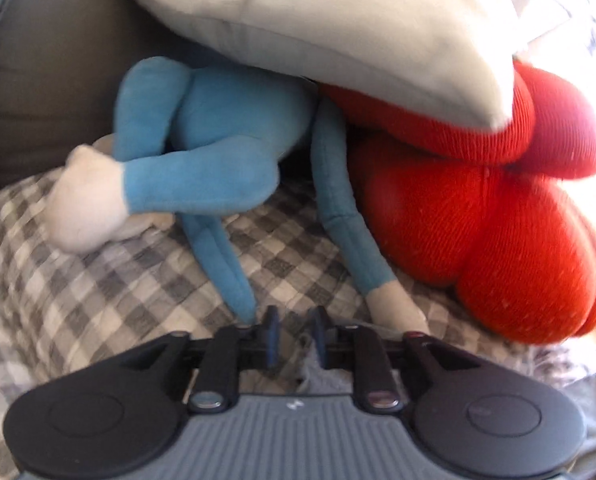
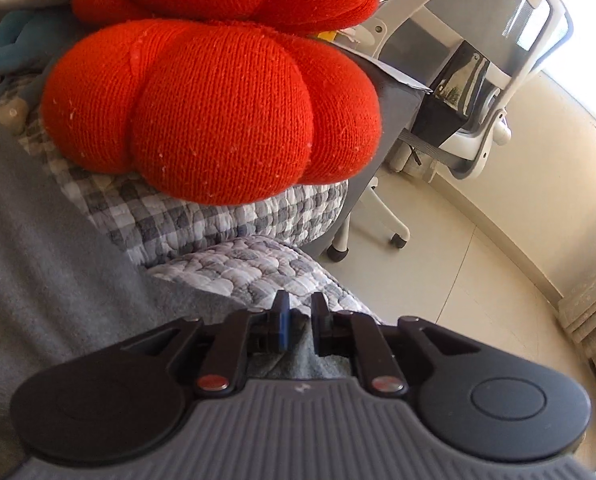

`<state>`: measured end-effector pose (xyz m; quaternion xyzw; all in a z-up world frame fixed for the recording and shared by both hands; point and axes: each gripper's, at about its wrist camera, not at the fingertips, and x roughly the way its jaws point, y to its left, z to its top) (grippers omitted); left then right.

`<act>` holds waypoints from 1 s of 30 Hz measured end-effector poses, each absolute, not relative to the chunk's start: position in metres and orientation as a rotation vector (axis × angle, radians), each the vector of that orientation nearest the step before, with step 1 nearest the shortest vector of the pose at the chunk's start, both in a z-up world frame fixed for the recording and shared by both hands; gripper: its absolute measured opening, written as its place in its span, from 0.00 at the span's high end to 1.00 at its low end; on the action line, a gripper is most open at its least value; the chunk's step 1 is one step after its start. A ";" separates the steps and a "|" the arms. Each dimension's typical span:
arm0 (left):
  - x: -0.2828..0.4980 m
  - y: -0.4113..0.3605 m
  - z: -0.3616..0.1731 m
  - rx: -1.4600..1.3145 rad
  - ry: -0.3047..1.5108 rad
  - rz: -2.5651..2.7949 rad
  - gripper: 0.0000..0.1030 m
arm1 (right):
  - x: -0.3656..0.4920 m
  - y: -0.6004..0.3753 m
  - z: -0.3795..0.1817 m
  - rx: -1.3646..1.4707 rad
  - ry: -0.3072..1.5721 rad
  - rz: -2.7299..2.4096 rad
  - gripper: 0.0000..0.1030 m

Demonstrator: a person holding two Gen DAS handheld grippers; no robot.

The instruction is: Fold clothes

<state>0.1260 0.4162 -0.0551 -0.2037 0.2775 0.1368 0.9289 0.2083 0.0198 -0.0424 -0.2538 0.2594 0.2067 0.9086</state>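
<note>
A grey soft garment (image 2: 38,280) lies spread over the checked quilt on the left of the right wrist view. A fold of it runs up between the fingers of my right gripper (image 2: 300,310). The jaws stand a little apart and the pads do not press the cloth. In the left wrist view a small bunch of the same grey garment (image 1: 310,376) shows low between the fingers of my left gripper (image 1: 295,322). Those jaws also stand slightly apart, with a clear gap at the tips above the quilt.
A grey-and-white checked quilt (image 1: 98,280) covers the sofa seat. On it lie a blue plush toy (image 1: 218,128), a red knitted cushion (image 1: 478,220) and a white pillow (image 1: 338,28). A white office chair (image 2: 478,80) stands on the tiled floor (image 2: 458,280) to the right.
</note>
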 end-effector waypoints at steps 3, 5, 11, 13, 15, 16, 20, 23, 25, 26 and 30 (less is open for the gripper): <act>0.102 0.425 -0.050 -0.484 0.541 0.246 0.67 | 0.193 0.015 -0.027 -0.466 0.527 0.494 0.72; 0.086 0.429 -0.049 -0.516 0.531 0.217 0.65 | 0.177 0.019 -0.021 -0.454 0.529 0.571 0.72; 0.056 0.436 -0.063 -0.595 0.540 0.127 0.64 | 0.125 0.045 -0.018 -0.502 0.549 0.811 0.72; 0.056 0.434 -0.075 -0.604 0.547 0.111 0.64 | 0.113 0.052 -0.021 -0.534 0.556 0.854 0.72; 0.055 0.432 -0.080 -0.619 0.553 0.082 0.64 | 0.104 0.054 -0.024 -0.560 0.557 0.878 0.70; 0.055 0.431 -0.081 -0.619 0.550 0.065 0.64 | 0.101 0.055 -0.026 -0.572 0.557 0.885 0.69; 0.062 0.421 -0.084 -0.585 0.542 0.049 0.66 | 0.099 0.053 -0.033 -0.619 0.564 0.885 0.68; 0.067 0.416 -0.085 -0.579 0.532 0.064 0.83 | 0.099 0.053 -0.039 -0.660 0.567 0.885 0.68; 0.065 0.413 -0.083 -0.580 0.535 0.099 0.98 | 0.100 0.055 -0.042 -0.686 0.571 0.892 0.68; 0.063 0.411 -0.080 -0.577 0.528 0.126 0.98 | 0.101 0.057 -0.044 -0.700 0.574 0.895 0.68; 0.055 0.410 -0.067 -0.579 0.503 0.230 0.99 | 0.106 0.063 -0.050 -0.733 0.596 0.884 0.98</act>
